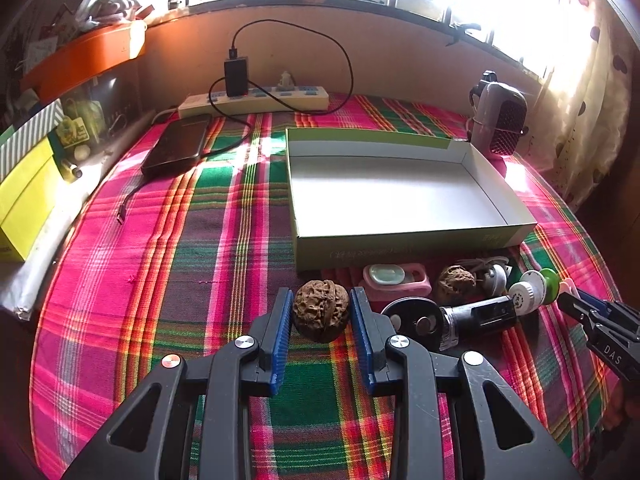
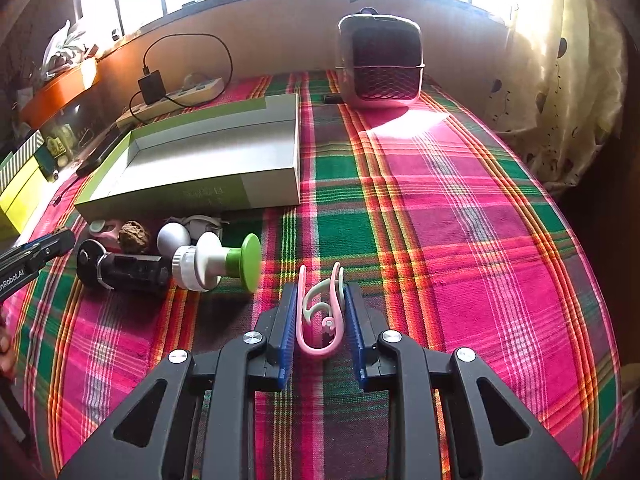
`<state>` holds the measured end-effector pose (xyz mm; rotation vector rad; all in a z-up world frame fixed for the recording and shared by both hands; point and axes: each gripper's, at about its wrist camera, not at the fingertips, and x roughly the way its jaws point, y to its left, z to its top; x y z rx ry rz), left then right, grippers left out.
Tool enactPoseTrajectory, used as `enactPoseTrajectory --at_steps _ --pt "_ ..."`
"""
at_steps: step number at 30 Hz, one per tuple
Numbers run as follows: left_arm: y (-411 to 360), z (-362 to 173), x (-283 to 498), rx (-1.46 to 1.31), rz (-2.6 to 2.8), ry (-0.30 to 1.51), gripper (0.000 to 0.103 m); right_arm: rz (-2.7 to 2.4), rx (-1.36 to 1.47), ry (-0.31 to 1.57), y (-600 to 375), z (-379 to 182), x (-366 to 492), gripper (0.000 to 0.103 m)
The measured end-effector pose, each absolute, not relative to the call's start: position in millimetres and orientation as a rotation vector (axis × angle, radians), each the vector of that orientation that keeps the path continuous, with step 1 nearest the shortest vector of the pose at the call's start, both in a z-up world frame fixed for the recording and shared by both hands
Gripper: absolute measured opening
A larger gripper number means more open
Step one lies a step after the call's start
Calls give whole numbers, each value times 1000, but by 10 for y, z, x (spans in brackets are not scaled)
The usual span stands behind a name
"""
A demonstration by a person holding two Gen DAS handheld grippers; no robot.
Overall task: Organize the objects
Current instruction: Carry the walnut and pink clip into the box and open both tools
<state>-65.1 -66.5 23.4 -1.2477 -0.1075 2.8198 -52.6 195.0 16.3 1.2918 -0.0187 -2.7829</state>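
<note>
In the left wrist view my left gripper [image 1: 320, 300] is shut on a brown walnut [image 1: 321, 312], its blue pads against both sides. An empty green-and-white shallow box [image 1: 400, 252] lies just beyond. In the right wrist view my right gripper [image 2: 320, 292] is shut on a pink U-shaped clip [image 2: 320, 316] with a pale green hook inside it. A second walnut [image 2: 134, 236], a pink case [image 1: 396, 280], a black cylinder [image 2: 128, 274], a white-and-green knob [image 2: 218, 264] and a white ball [image 2: 173, 237] lie in a cluster before the box [image 2: 192, 196].
A plaid cloth [image 2: 440, 208] covers the table. A pink-grey mesh-front appliance [image 2: 380, 64] stands at the back right. A power strip [image 1: 256, 100] with charger and cable, and a black device [image 1: 176, 144], lie at the back left. Yellow boxes [image 1: 20, 200] line the left edge.
</note>
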Motion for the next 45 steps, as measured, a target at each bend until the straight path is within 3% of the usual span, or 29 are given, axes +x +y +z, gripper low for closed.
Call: enactPoseTrajectory --at_steps 14,26,45 --pt "-615 403 -772 -1207 2801 -145 27 -2752 1208 11 1812 469 -682 24" --pt "-377 504 -1288 -1206 2749 -84 27 -2642 1166 32 1543 622 -1346 24" --pt "-123 164 -1787 -1350 2653 -69 27 -2542 1339 61 1360 252 -1965 24"
